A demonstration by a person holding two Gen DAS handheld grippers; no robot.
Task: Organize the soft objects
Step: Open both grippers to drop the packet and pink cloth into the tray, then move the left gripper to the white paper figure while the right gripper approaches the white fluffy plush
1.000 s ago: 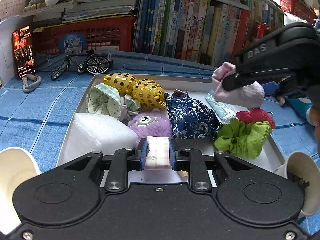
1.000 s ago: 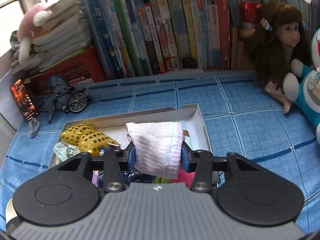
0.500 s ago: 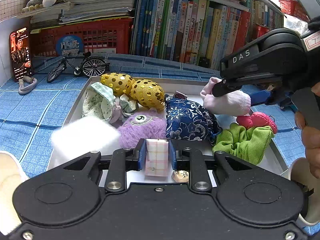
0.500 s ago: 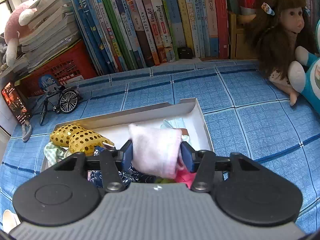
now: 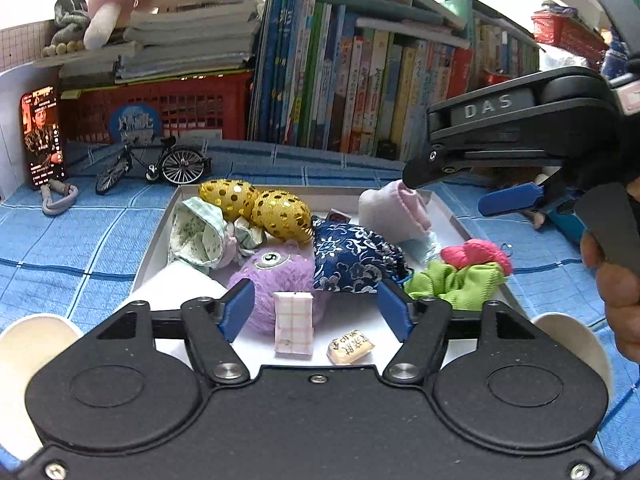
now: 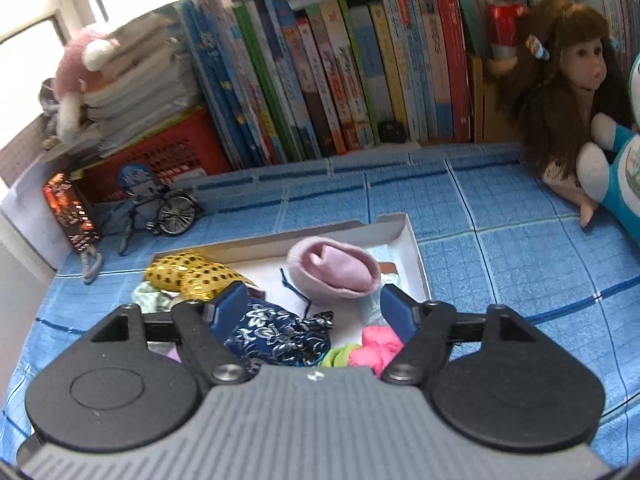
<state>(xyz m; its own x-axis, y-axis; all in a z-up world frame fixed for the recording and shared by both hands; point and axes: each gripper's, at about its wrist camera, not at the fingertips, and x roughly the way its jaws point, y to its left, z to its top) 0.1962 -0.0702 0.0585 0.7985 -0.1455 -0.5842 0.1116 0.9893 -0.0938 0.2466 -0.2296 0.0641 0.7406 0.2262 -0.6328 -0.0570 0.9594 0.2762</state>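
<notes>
A white tray (image 5: 160,232) on the blue cloth holds soft things: gold sequin pouches (image 5: 256,206), a purple plush (image 5: 276,276), a blue patterned pouch (image 5: 352,256), a green cloth (image 5: 456,284) and a pink ball (image 5: 476,252). My left gripper (image 5: 316,312) is open; a pink checked packet (image 5: 293,324) lies in the tray between its jaws. My right gripper (image 6: 312,312) is open just above a rolled pink sock (image 6: 334,272), which lies in the tray's far right corner; the sock also shows in the left wrist view (image 5: 396,210).
Books (image 6: 340,80) and a red basket (image 5: 160,108) line the back. A toy bicycle (image 5: 156,164) and a phone (image 5: 43,136) stand left of the tray. A doll (image 6: 568,92) and a blue plush (image 6: 624,168) sit at the right. A wrapped candy (image 5: 350,350) lies in the tray.
Both grippers have opened. The left let go of the pink checked packet into the tray front. The right lowered and let go of the pink sock into the tray's far right corner.
</notes>
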